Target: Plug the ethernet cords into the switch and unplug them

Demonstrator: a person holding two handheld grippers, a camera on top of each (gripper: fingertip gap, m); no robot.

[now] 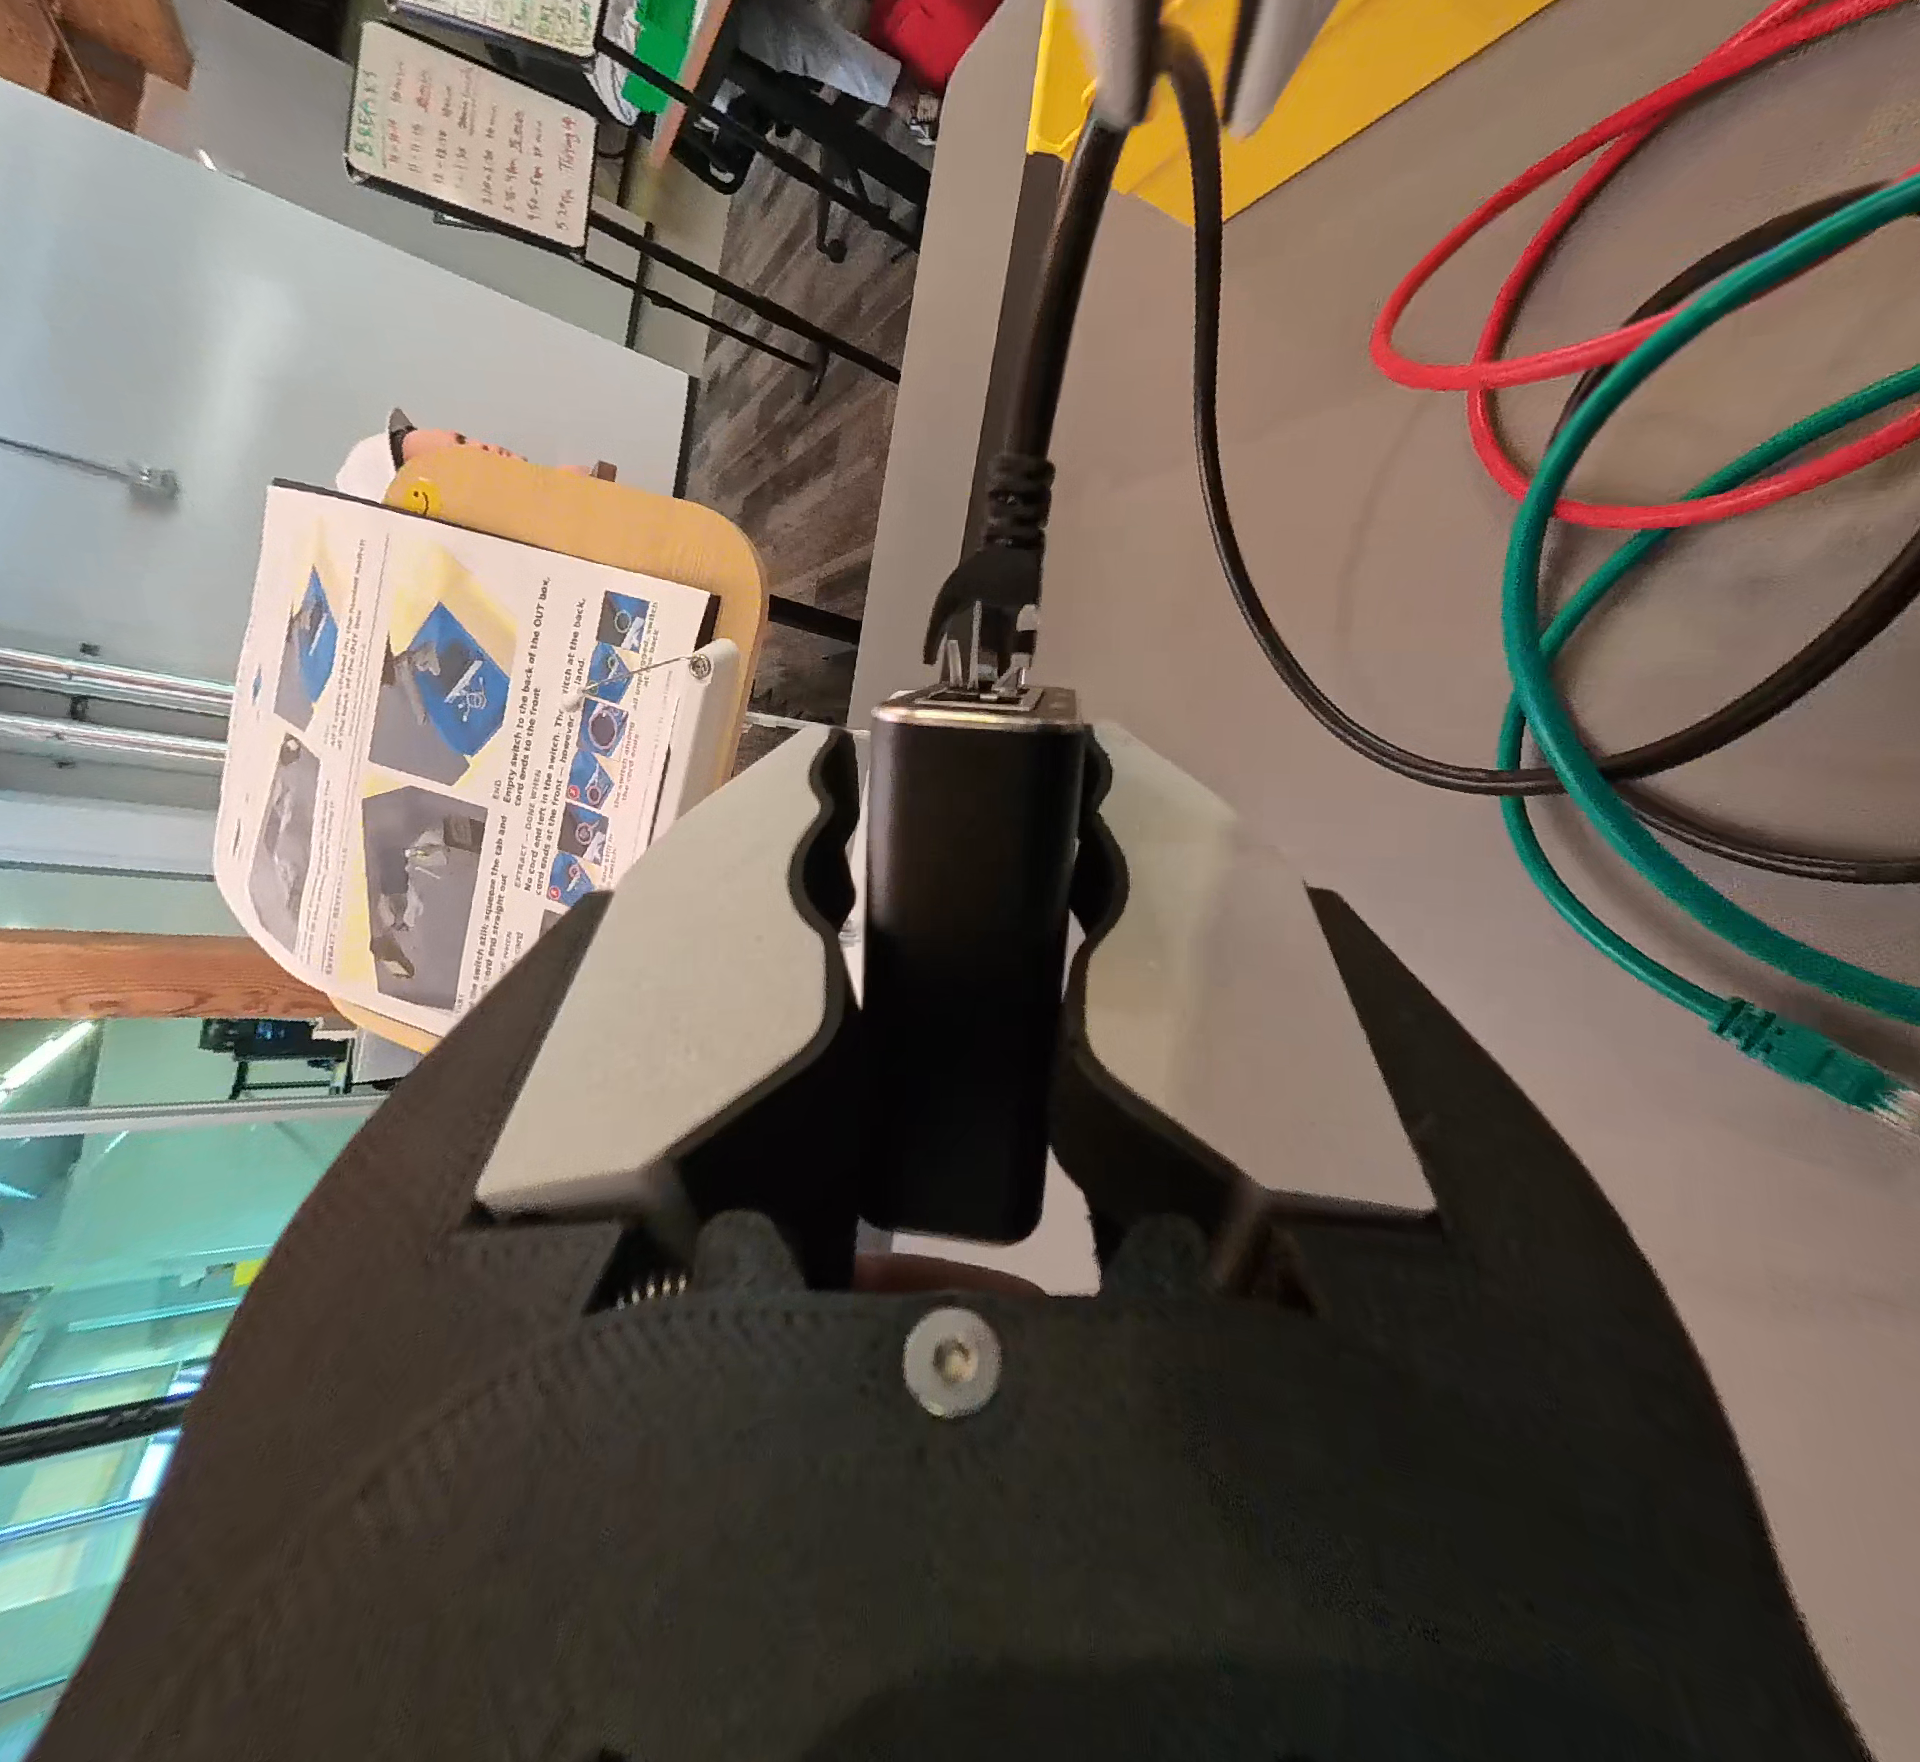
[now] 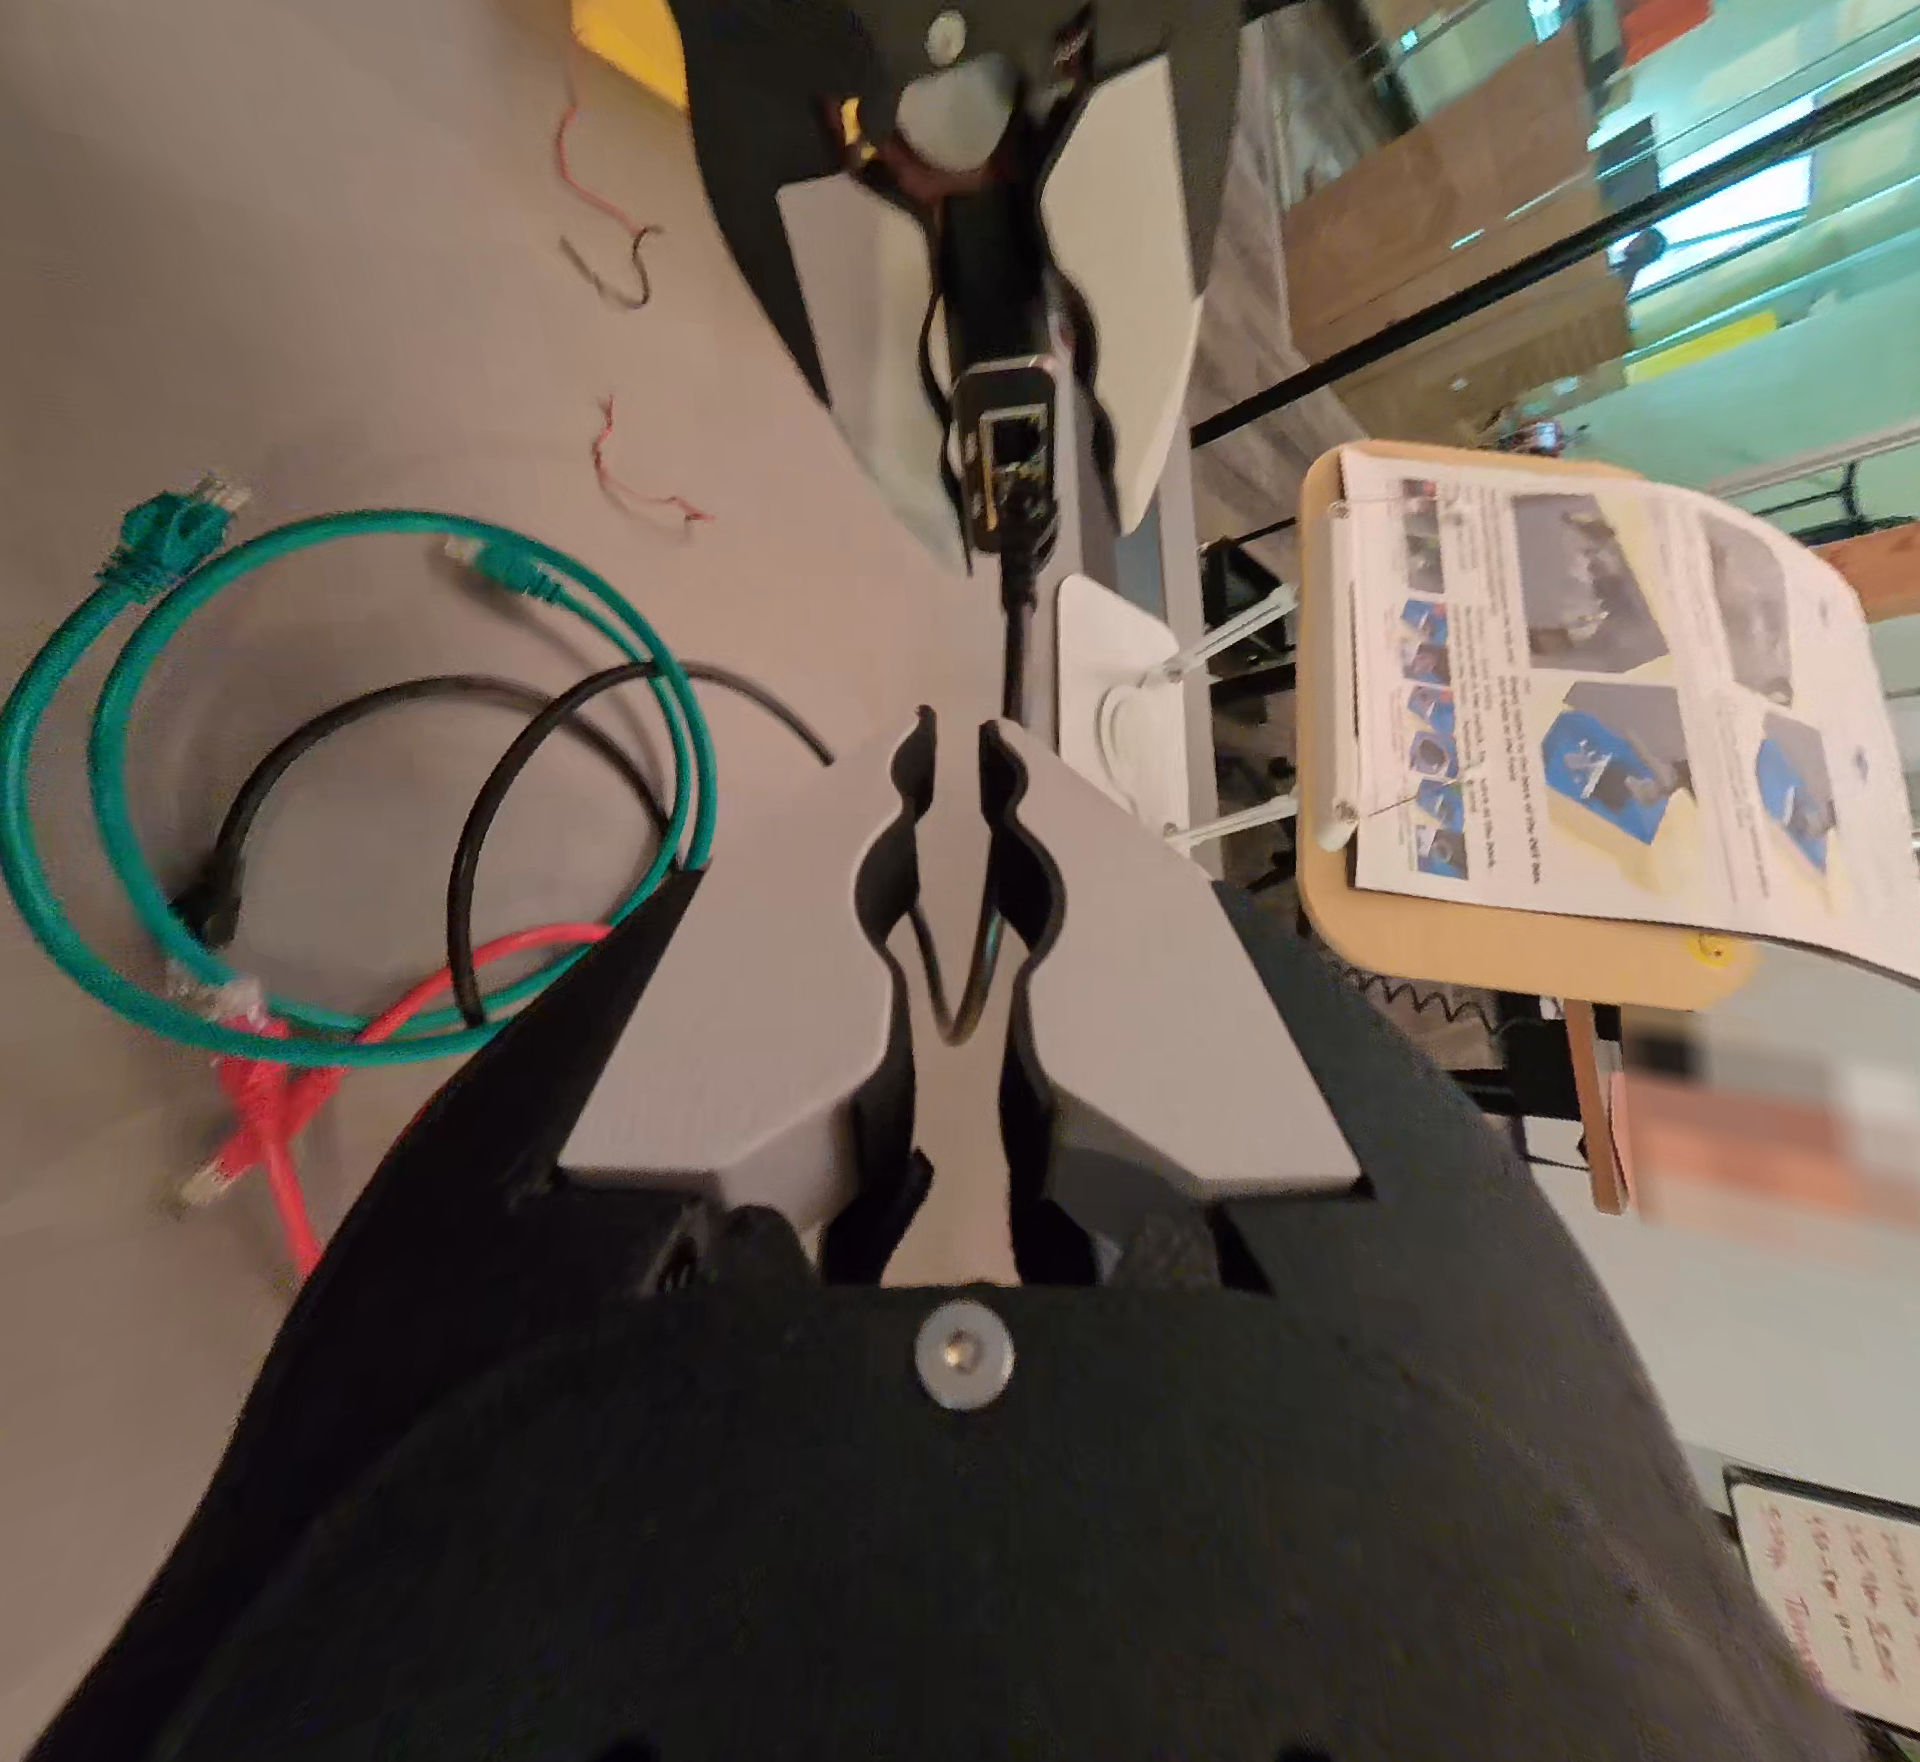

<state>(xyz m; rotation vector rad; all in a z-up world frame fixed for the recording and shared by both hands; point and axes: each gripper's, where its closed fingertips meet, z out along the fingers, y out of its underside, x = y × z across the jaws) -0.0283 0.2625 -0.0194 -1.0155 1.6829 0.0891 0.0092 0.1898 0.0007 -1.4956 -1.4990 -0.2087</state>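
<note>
Gripping the black switch point(image 1: 961, 964) end-on, the left gripper point(image 1: 961, 777) has both fingers closed on its sides, so the port face points outward at the right gripper point(image 2: 956, 746). That one's fingers are pinched almost together on the black cord point(image 2: 1013, 632), just behind the plug point(image 1: 992, 611) at the switch's port. Beside the switch, green cords point(image 2: 416, 569) and red cord point(image 2: 270, 1120) lie loose on the grey table point(image 2: 312, 206), probably waiting their turn

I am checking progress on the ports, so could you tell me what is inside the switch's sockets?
The black cord's plug sits at one socket of the switch; how deep is hidden. The neighbouring socket looks empty.
</note>
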